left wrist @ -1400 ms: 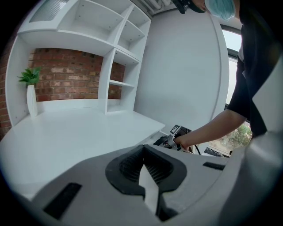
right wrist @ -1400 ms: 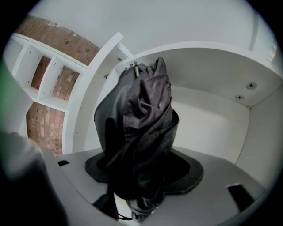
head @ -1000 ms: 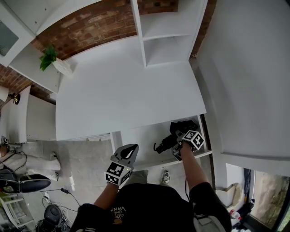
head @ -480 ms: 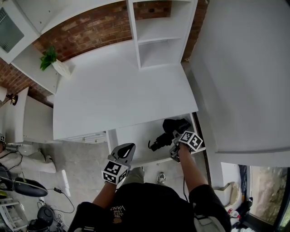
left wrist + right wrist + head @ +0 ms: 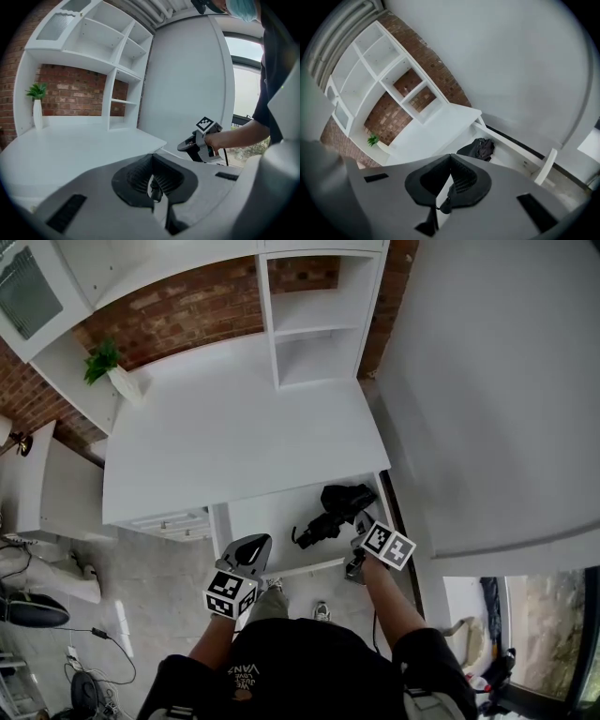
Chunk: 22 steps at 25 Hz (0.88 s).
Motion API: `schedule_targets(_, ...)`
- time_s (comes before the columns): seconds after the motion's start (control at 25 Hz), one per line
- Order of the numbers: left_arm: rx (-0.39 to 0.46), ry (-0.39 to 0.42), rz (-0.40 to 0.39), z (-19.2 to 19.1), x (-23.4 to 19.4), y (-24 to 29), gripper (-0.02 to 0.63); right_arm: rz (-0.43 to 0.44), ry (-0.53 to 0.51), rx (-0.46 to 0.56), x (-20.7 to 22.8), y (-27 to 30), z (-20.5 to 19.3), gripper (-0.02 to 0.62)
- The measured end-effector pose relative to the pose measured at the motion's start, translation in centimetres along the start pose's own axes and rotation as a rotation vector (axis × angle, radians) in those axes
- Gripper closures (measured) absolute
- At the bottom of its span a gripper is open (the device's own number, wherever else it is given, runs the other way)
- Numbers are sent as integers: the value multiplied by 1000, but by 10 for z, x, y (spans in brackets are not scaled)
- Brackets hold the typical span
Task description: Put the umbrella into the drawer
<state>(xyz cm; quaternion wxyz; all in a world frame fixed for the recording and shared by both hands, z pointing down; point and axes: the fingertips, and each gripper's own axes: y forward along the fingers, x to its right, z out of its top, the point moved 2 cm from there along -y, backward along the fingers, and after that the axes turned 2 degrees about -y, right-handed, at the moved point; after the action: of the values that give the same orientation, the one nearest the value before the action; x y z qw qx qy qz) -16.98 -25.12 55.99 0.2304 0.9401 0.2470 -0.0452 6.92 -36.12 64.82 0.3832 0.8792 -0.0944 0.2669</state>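
Your right gripper (image 5: 450, 168) has just closed on nothing and lifted clear. The black folded umbrella (image 5: 330, 512) now lies loose in the open white drawer (image 5: 262, 526), toward its three o'clock end. The placing looks done; shutting the drawer may remain.

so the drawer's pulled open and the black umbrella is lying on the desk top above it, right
Not quite. The drawer is pulled open, but the black umbrella lies inside it, not on the desk top. The head view shows this, and the right gripper view also has the umbrella down in the drawer.
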Motion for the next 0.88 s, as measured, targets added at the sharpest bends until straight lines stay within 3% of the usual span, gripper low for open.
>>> schedule_targets(0.28, 65, -5, 32, 10, 26, -13, 600, 92, -181, 95, -18, -56, 18, 594)
schedule_targets(0.52, 113, -10, 61, 15, 51, -25, 600, 203, -253, 158, -29, -106, 30, 594)
schedule_targets(0.88, 183, -12, 99, 23, 84, -45, 600, 286, -535, 275, -51, -178, 40, 594)
